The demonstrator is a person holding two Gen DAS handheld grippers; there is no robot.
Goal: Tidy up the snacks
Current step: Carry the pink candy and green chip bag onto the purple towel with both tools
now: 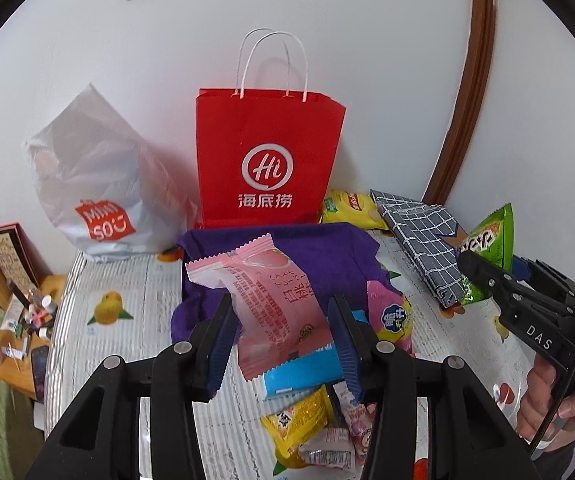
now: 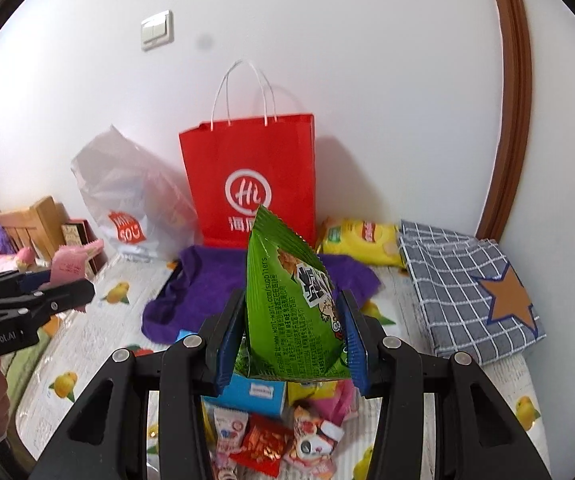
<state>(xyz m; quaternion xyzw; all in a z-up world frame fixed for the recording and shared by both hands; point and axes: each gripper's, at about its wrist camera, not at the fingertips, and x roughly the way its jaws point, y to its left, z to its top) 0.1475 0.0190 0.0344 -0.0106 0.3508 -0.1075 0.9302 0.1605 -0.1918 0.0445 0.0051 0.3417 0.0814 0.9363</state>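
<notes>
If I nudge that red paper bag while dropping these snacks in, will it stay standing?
The red paper bag looks stiff-sided and stands upright, but it is tall and narrow, so probably tippy. It seems to lean on the wall behind, which should stop a backward push; a sideways nudge likely slides or topples it.

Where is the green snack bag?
The green snack bag is pinched in the right tongs, held above the snack pile, before the red paper bag.
</notes>
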